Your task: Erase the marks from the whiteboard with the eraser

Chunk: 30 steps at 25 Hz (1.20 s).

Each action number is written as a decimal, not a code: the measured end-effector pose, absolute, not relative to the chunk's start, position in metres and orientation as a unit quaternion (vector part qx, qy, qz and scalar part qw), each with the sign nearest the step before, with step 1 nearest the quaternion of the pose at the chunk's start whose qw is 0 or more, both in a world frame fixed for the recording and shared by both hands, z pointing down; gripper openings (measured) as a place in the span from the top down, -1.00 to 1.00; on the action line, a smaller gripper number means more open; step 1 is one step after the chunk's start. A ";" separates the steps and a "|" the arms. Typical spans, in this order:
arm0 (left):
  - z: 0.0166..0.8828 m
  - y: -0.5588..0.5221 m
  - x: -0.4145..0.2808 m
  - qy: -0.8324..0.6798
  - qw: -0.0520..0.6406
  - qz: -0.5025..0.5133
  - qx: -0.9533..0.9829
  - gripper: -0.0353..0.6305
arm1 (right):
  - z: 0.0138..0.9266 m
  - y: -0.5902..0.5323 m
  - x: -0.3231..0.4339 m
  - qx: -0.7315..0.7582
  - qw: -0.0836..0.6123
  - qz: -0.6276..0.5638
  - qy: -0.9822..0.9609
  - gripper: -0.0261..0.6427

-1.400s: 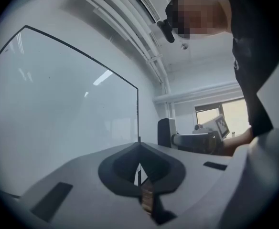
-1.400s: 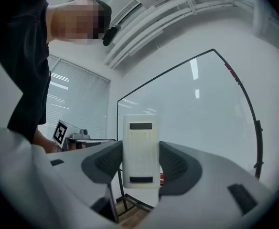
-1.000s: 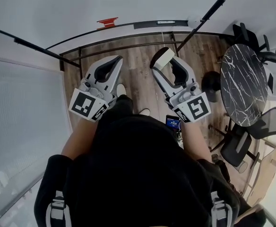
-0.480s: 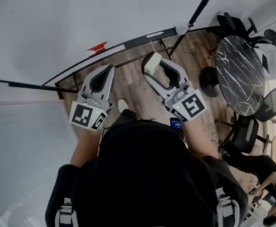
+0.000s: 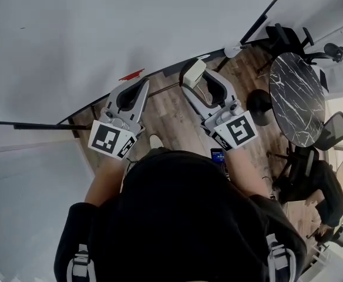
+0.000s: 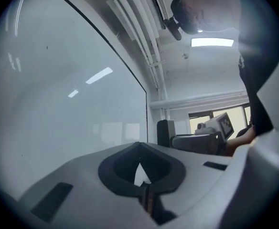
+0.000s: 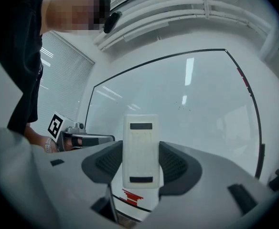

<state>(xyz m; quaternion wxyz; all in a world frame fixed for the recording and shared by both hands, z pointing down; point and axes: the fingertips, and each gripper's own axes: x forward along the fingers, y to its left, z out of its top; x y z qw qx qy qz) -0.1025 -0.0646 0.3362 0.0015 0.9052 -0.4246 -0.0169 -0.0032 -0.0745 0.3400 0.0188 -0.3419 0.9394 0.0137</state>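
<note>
The left gripper (image 6: 142, 178) is clenched with its jaws together and nothing between them. It sits level with the right gripper (image 5: 196, 76) and points at the same surface, but carries no tool.

The right gripper's jaws are clamped on the eraser (image 7: 140, 144), one jaw on each long side. The eraser's long axis runs along the jaws and projects past their tips toward the board. The right gripper is therefore the working one.

The whiteboard (image 7: 201, 118) stands directly ahead of the eraser, which is presented near the board's lower edge. Contact between eraser and board cannot be confirmed from any view.

Two targets are visible:
- A red marking (image 7: 132, 195) lies just below the eraser, close to the lower edge. It cannot be determined whether it is ink or a printed label.
- A cluster of faint specks (image 7: 181, 108) lies above and to the right of the eraser, toward the board's middle.

Judgement: the next stroke requires pressing the eraser forward, then travelling up and right.
</note>
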 end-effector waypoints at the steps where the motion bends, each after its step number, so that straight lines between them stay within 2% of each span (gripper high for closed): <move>1: 0.334 -0.069 -0.106 -0.419 0.002 -0.017 0.908 0.88 | 0.336 -0.080 -0.008 -0.348 0.019 0.014 0.937 0.21; 12: 0.312 -0.103 -0.134 -0.382 -0.005 -0.034 0.924 0.88 | 0.300 -0.132 -0.030 -0.427 0.015 0.047 0.903 0.21; 30: 0.288 -0.174 -0.116 -0.395 -0.026 -0.037 0.918 0.88 | 0.238 -0.245 -0.032 -0.434 0.058 0.110 0.892 0.22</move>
